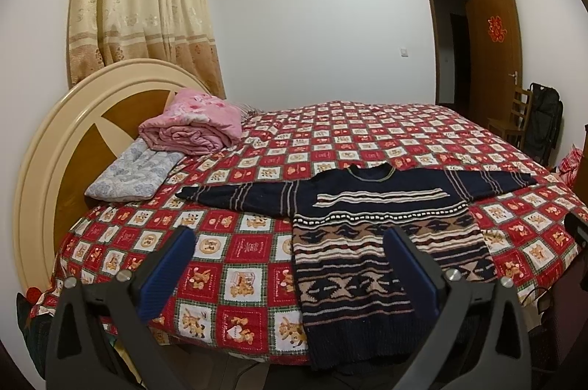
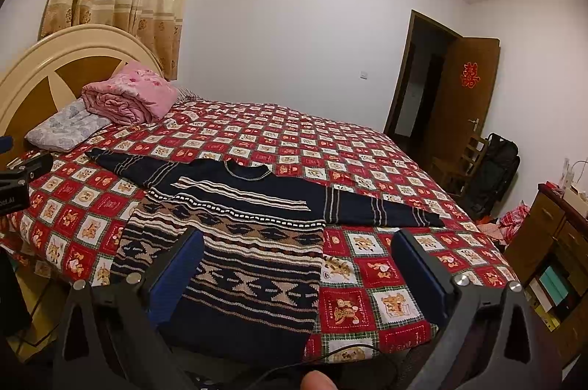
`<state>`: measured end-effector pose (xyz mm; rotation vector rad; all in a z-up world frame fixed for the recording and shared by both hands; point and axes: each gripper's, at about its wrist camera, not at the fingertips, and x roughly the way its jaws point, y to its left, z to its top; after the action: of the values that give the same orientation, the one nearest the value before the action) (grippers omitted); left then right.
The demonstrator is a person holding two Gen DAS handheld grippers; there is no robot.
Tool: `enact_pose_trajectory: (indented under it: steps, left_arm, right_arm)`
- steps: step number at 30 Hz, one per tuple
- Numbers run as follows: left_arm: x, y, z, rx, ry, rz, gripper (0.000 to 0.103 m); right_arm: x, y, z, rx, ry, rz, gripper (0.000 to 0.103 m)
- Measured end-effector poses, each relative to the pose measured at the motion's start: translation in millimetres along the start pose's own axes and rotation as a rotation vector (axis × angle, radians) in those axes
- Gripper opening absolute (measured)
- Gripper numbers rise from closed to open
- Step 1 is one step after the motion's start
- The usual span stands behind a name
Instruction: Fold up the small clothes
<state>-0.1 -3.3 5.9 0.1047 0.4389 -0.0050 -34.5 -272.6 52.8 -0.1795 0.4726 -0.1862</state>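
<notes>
A navy patterned knit sweater lies flat on the bed, face up, both sleeves spread out sideways, hem hanging at the near edge. It also shows in the right wrist view. My left gripper is open and empty, held above the near edge of the bed, its right finger over the sweater's lower body. My right gripper is open and empty, above the sweater's lower right side. The left gripper's body shows at the left edge of the right wrist view.
The bed has a red checked cover. A folded pink quilt and a grey pillow lie by the round headboard. A chair and black bag stand near the open door. A wooden cabinet stands at right.
</notes>
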Motion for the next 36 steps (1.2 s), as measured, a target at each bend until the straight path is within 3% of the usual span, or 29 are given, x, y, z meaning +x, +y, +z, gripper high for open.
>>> enact_pose_trajectory:
  steps: [36]
  left_arm:
    - [0.3, 12.2, 7.6, -0.010, -0.017, 0.002, 0.103]
  right_arm:
    - [-1.3, 1.4, -0.9, -0.003, 0.001, 0.009, 0.102]
